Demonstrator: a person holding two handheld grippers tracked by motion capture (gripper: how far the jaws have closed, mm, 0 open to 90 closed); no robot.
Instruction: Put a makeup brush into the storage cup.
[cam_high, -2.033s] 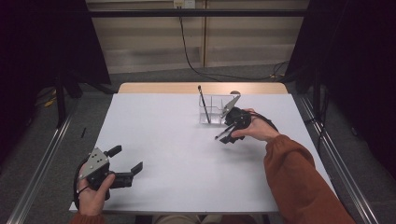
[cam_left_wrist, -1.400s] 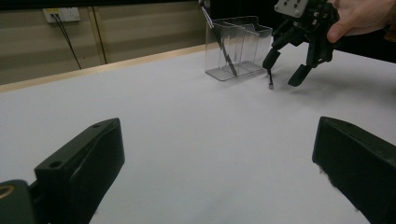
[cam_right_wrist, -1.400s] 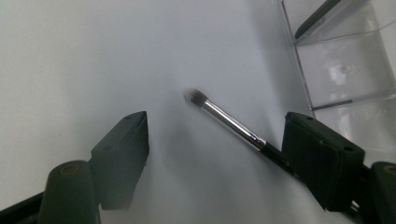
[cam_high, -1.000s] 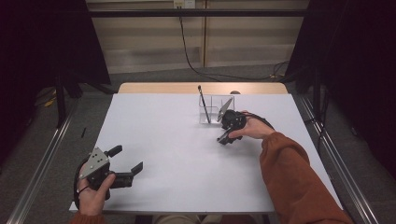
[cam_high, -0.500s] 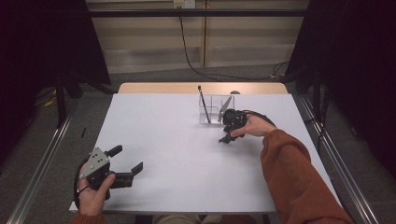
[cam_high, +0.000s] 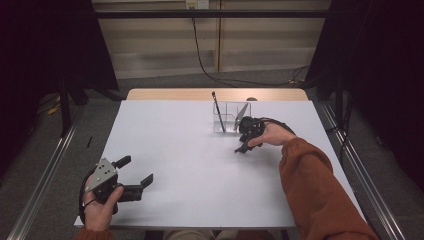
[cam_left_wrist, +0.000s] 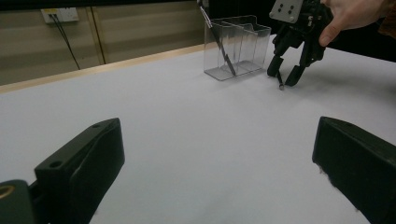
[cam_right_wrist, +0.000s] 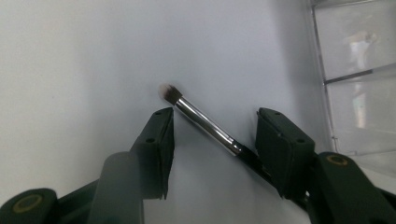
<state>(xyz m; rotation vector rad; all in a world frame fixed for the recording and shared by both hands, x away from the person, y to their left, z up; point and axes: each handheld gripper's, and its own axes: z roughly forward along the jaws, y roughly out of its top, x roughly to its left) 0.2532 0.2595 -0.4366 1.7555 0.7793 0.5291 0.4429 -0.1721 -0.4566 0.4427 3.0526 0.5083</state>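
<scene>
White tabletop (cam_high: 190, 150) amid dark curtains; left claw (cam_high: 131, 176) spread, right claw (cam_right_wrist: 212, 140) closing astride brush (cam_right_wrist: 205, 123).

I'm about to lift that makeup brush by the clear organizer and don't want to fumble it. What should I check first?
1. Makeup brush between the right gripper jaws: ok.
2. Jaws, which have just been closing, pressing on the brush: cannot tell.
3. Brush lying flat on the white table: ok.
4. Clear organizer upright beside it, one brush already inside: ok.
5. Left gripper open, well apart: ok.
</scene>
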